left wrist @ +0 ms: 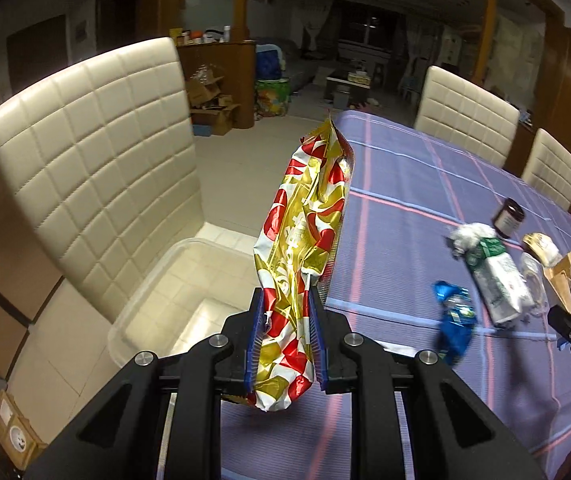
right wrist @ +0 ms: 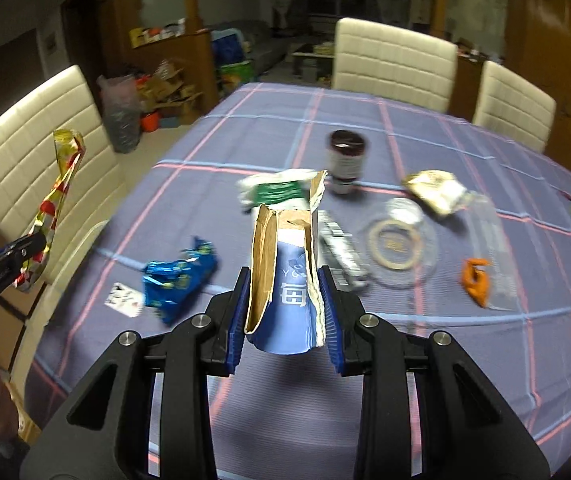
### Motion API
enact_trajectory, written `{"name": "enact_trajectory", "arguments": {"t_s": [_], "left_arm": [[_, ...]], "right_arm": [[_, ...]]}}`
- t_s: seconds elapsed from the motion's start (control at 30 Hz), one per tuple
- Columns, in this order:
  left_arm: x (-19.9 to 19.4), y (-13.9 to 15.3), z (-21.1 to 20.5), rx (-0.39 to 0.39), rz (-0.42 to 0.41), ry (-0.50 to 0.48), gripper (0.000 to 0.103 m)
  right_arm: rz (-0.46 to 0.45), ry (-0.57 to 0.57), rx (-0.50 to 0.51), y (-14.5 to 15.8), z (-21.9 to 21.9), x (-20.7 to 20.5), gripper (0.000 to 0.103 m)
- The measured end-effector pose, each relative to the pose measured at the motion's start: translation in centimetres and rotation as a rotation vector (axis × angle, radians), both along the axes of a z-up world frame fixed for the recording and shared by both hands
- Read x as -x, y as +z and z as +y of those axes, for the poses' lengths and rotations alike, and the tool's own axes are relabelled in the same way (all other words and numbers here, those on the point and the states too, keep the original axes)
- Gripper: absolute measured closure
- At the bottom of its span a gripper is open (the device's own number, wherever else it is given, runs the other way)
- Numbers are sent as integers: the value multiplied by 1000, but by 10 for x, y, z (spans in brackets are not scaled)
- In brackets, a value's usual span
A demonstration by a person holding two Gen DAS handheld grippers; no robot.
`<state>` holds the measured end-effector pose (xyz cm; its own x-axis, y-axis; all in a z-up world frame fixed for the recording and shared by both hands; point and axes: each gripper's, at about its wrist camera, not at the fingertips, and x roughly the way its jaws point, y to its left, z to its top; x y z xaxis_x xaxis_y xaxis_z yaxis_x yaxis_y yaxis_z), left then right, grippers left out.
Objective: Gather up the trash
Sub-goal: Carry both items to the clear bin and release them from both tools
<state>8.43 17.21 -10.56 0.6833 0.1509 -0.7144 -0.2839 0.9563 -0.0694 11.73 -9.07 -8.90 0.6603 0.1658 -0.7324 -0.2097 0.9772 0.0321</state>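
My left gripper (left wrist: 285, 312) is shut on a long gold, red and white foil wrapper (left wrist: 305, 216), held up at the table's left edge; the same wrapper (right wrist: 59, 184) shows at the left of the right wrist view. Below and left of it a clear plastic bin (left wrist: 153, 280) stands on the floor. My right gripper (right wrist: 285, 280) is shut on a torn blue and brown cardboard carton (right wrist: 285, 264), lifted above the table. On the checked cloth lie a blue wrapper (right wrist: 177, 280), a green and white pack (right wrist: 277, 192), a beige wrapper (right wrist: 437, 188) and an orange scrap (right wrist: 475, 280).
A dark jar (right wrist: 345, 160) and a glass ashtray (right wrist: 397, 244) stand on the purple checked table (right wrist: 365, 120). A small card (right wrist: 123, 300) lies near the left edge. Cream padded chairs (left wrist: 93, 168) stand around the table. Boxes and bags clutter the floor behind.
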Motion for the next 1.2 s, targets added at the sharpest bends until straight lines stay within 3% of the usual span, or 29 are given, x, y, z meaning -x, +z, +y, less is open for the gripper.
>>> {"name": "enact_trajectory", "arguments": {"t_s": [0.27,0.4,0.43,0.5,0.57,0.77,1.2], "left_arm": [[-7,-12,54,5,22,104,82],[-11,-19,69,2,28,128,77],[-12,-20,71,-2,28,131,72],[-13,-22,76,-7,31,142,32],[-10,-22,81,-2,6,152,21],[-6,-28,92,-10,20,169,19],[26,-36,126,-42,48,261,19]], "right_arm": [[5,67,60,-7,40,-11,69],[3,91,81,-9,53,-15,69],[2,97,88,-10,57,-16,69],[-1,111,99,-10,65,-18,68],[-4,130,101,-10,73,-20,68],[18,209,92,-13,100,-22,68],[40,492,80,-24,204,-13,67]]}}
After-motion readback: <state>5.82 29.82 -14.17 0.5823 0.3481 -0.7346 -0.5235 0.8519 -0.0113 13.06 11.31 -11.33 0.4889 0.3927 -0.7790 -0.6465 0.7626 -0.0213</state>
